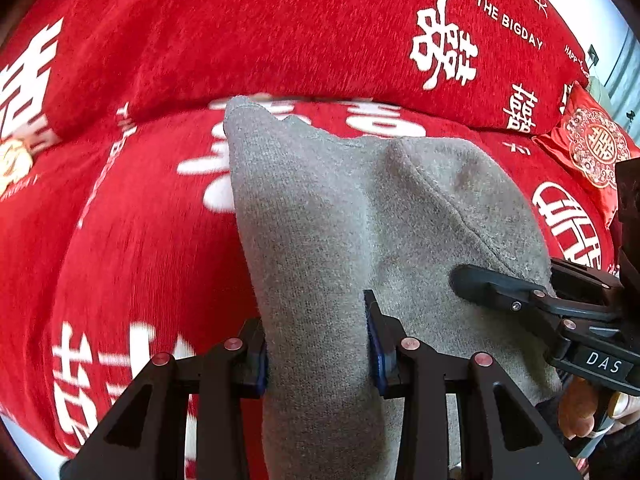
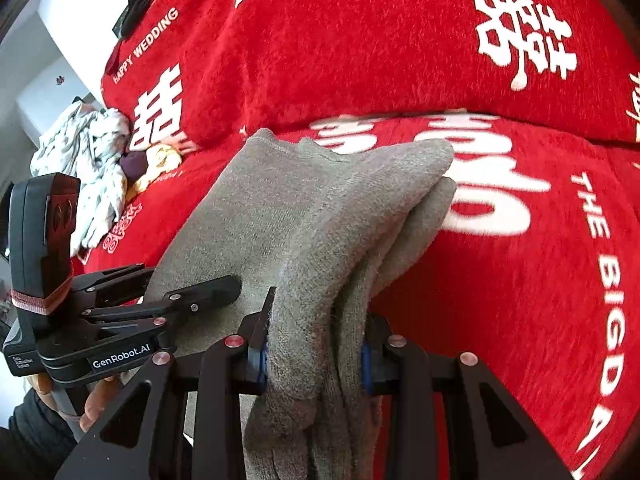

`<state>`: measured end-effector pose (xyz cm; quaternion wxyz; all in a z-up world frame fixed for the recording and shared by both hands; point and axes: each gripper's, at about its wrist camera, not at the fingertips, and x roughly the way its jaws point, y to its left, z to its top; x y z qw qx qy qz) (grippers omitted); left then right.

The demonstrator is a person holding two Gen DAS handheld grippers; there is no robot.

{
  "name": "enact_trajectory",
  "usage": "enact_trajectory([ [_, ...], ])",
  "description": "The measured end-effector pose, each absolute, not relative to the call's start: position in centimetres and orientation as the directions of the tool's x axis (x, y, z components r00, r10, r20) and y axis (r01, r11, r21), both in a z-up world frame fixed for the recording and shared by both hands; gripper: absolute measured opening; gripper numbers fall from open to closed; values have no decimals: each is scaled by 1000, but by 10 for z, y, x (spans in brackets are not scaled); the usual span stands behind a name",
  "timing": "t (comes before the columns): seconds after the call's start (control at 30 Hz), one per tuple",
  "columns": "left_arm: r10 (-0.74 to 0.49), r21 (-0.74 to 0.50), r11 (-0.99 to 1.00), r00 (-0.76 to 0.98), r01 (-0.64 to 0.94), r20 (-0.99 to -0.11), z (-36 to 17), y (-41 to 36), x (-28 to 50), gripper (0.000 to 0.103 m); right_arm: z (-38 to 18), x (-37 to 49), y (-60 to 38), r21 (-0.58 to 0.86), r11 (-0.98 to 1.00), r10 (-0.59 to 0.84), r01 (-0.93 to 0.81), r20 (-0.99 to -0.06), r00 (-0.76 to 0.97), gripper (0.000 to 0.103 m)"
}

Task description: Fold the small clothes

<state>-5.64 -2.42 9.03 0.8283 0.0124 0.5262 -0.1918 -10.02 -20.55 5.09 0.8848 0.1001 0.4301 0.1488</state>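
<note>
A grey knitted garment (image 1: 360, 220) is held up over a red bed cover (image 1: 152, 240) with white characters. My left gripper (image 1: 318, 344) is shut on one bunched part of it near the lens. My right gripper (image 2: 314, 344) is shut on another bunched part (image 2: 320, 220), folded in layers. In the left wrist view the right gripper (image 1: 516, 280) comes in from the right and pinches the cloth's right edge. In the right wrist view the left gripper (image 2: 200, 292) comes in from the left, clamped on the cloth's left side. The far end of the cloth points away toward the pillows.
A long red pillow roll (image 1: 280, 40) lies across the back. A small red embroidered cushion (image 1: 592, 148) sits at the right. A heap of white patterned clothes (image 2: 88, 160) and a dark item lie at the left on the bed. White wall shows beyond.
</note>
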Motion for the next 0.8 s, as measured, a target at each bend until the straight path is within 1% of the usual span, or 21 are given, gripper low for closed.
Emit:
enact_trajectory([
  [0.13, -307, -185, 928, 381, 323, -872, 83, -15, -73, 39, 38, -118, -198, 313, 933, 357, -180, -733, 579, 35],
  [0.4, -319, -194, 927, 398, 322, -860, 78, -7, -82, 39, 38, -128, -193, 312, 931, 363, -192, -720, 591, 35],
  [0.47, -327, -203, 925, 402, 321, -855, 75, -5, -83, 41, 33, -129, -195, 317, 930, 365, -188, -720, 591, 35],
  [0.53, -336, -211, 924, 407, 320, -849, 74, -2, -84, 44, 29, -129, -198, 324, 929, 364, -177, -721, 589, 35],
  [0.57, -338, -213, 923, 408, 321, -848, 74, -1, -84, 49, 26, -129, -200, 330, 928, 365, -171, -721, 589, 35],
  [0.6, -335, -211, 924, 413, 317, -847, 73, 1, -84, 60, 24, -129, -202, 334, 928, 365, -166, -722, 588, 35],
  [0.67, -310, -192, 936, 432, 296, -847, 72, 6, -84, 77, 17, -127, -209, 351, 925, 368, -148, -724, 583, 38],
  [0.7, -302, -187, 940, 442, 284, -845, 72, 10, -84, 81, 13, -126, -213, 367, 920, 377, -141, -724, 577, 43],
  [0.73, -310, -198, 938, 439, 283, -843, 71, 13, -84, 81, 11, -126, -216, 379, 916, 384, -134, -724, 573, 47],
  [0.8, -325, -220, 936, 428, 276, -844, 74, 20, -84, 81, 5, -125, -226, 406, 908, 390, -103, -727, 565, 63],
])
